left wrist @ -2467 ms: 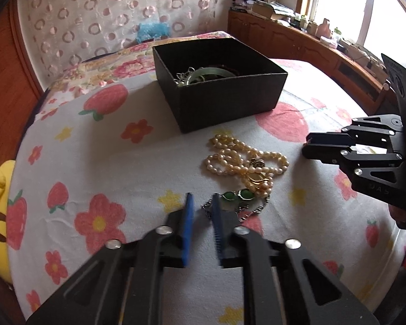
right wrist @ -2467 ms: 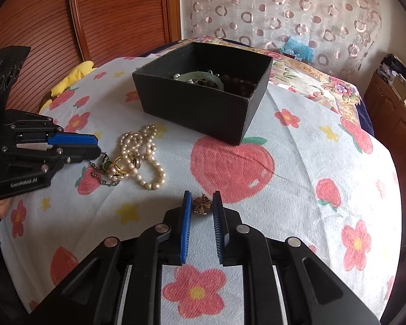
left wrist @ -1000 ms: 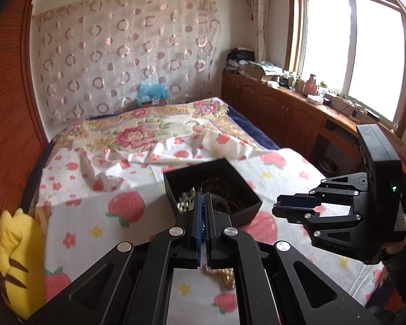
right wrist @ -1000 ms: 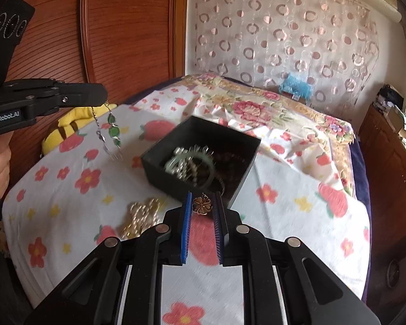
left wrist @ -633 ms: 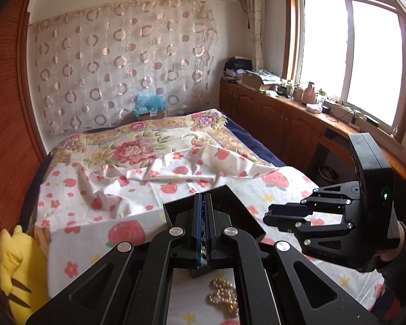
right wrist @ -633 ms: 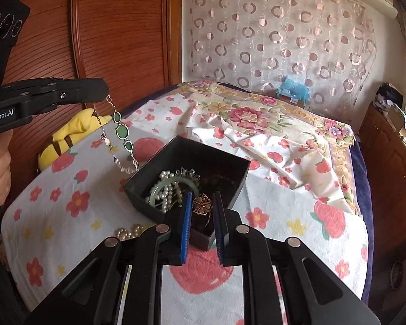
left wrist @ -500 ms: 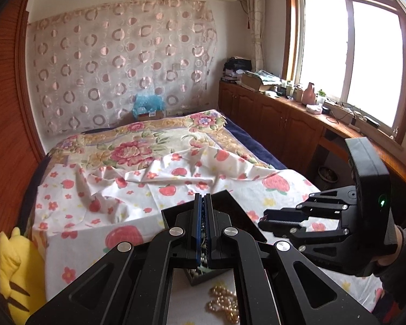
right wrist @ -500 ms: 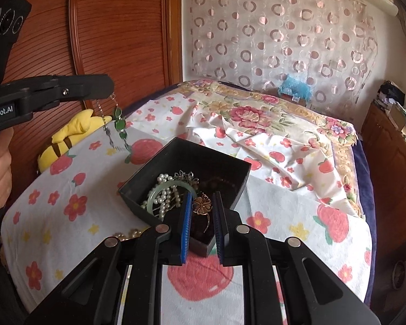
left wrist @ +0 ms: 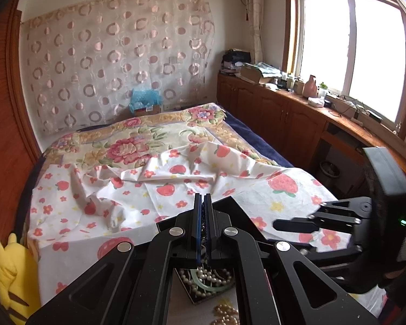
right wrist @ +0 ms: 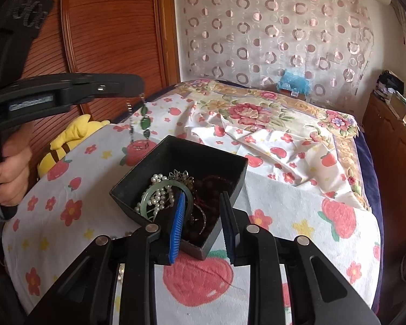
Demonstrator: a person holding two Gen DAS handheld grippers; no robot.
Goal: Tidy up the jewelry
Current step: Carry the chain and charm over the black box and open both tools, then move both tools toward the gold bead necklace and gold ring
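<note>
A black open box (right wrist: 224,159) stands on the strawberry-print sheet and holds pearls, a green bangle (right wrist: 163,187) and dark beads. My left gripper (left wrist: 202,199) is shut on a silver chain bracelet with green stones (right wrist: 144,122), which dangles above the box's far left corner. My right gripper (right wrist: 202,214) is open and empty over the box's near corner. The flower brooch it held is not seen between its fingers. A loose pearl necklace (left wrist: 226,312) lies on the sheet just in front of the box (left wrist: 188,284).
The bed sheet (right wrist: 297,208) is rumpled behind the box. A yellow plush toy (right wrist: 67,135) lies at the bed's left edge by the wooden wardrobe. A wooden cabinet (left wrist: 284,113) with clutter runs under the window on the right.
My right gripper has opened above the box and the flower brooch has left its fingers. My left gripper has carried the green-stone bracelet closer to the box.
</note>
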